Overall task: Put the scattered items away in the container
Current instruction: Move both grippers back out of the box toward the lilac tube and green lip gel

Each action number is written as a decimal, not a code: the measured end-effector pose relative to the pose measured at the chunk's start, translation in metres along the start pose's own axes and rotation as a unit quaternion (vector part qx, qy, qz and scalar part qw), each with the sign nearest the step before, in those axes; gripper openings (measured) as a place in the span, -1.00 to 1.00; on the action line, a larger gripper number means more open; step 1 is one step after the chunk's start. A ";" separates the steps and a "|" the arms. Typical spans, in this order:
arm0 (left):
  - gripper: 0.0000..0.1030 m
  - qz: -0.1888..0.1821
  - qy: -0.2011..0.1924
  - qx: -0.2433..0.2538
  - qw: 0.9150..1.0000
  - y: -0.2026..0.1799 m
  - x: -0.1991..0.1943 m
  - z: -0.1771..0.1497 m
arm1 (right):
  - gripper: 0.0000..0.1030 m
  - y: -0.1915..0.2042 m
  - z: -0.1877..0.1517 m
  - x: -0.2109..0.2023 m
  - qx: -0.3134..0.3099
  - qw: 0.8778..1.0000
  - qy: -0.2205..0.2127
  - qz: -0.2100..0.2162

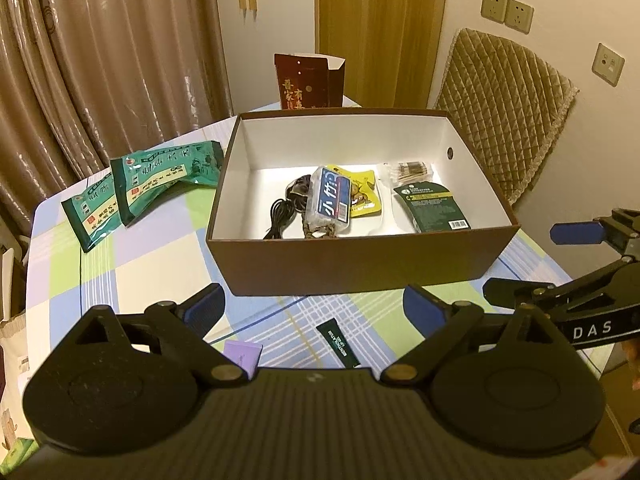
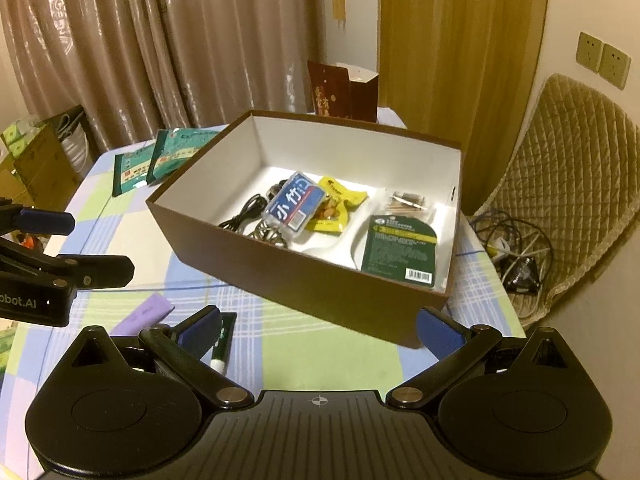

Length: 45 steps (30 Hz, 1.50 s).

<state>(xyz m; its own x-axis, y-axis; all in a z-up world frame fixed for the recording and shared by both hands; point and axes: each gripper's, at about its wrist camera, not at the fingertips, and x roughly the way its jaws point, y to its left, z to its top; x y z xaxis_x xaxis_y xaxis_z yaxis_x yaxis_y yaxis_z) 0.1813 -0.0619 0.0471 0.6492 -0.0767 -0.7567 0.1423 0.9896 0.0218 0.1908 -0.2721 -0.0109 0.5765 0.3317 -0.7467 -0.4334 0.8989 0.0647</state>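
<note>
Left gripper [image 1: 314,306] — held low over the near edge of the tabletop [image 1: 168,240], level, pointing at the brown box [image 1: 360,264]; fingers spread wide, nothing between them.

Right gripper [image 2: 318,326] — likewise low over the near edge, aimed at the box's near right corner; fingers spread wide, nothing held. It shows again at the right margin of the left wrist view, just beside the left gripper.

Brown box — open, white inside, standing mid-table on the checked cloth. Contents:
- black cable [image 1: 280,216], coiled at the left;
- blue-labelled clear pack [image 1: 332,200], lying over a dark bundle;
- yellow snack packet [image 1: 366,196], partly under the blue pack;
- clear bag of small sticks [image 1: 408,170], toward the far right corner;
- dark green card pack [image 1: 434,206], flat against the right wall.

Items outside the box:
- dark green tube [image 1: 338,344], flat on the cloth near the front edge, between the left gripper's fingers and below them; in the right wrist view it lies just beside that gripper's left finger;
- purple packet [image 1: 242,354], flat near the front edge, partly hidden by the left gripper's left finger;
- two green bags [image 1: 140,184], overlapping, by the left edge of the table, just left of the box.

Red paper carton [image 1: 308,80] — upright at the far edge, behind the box.
</note>
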 end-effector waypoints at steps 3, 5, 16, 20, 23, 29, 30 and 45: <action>0.83 -0.002 0.003 -0.001 1.000 0.001 0.000 -0.004 | 0.96 0.003 -0.003 -0.001 0.000 1.000 0.002 0.003; 0.83 -0.003 0.006 -0.002 1.000 0.001 0.000 -0.008 | 0.96 0.005 -0.005 -0.001 0.000 1.000 0.004 0.005; 0.83 -0.002 0.030 -0.010 0.999 0.006 0.006 -0.029 | 0.96 0.018 -0.018 0.010 -0.005 0.999 0.028 0.017; 0.83 0.002 0.036 -0.014 0.999 0.010 0.007 -0.035 | 0.96 0.024 -0.021 0.014 -0.009 0.999 0.036 0.023; 0.83 0.005 0.040 -0.017 0.999 0.013 0.007 -0.039 | 0.96 0.029 -0.023 0.018 -0.012 0.999 0.042 0.028; 0.83 0.011 0.049 -0.024 0.998 0.021 0.010 -0.049 | 0.96 0.038 -0.025 0.025 -0.016 0.998 0.052 0.032; 0.83 0.012 0.051 -0.025 0.998 0.023 0.010 -0.051 | 0.96 0.039 -0.025 0.026 -0.017 0.998 0.054 0.032; 0.83 0.035 0.080 -0.050 0.995 0.055 0.024 -0.084 | 0.96 0.054 -0.035 0.058 -0.032 0.995 0.081 0.052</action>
<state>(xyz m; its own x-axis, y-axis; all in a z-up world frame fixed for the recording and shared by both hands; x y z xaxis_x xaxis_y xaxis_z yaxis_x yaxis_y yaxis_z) 0.1425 0.0011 -0.0246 0.5259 0.0047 -0.8505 0.0217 0.9996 0.0190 0.1767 -0.2138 -0.0736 0.4091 0.3664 -0.8357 -0.5311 0.8404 0.1085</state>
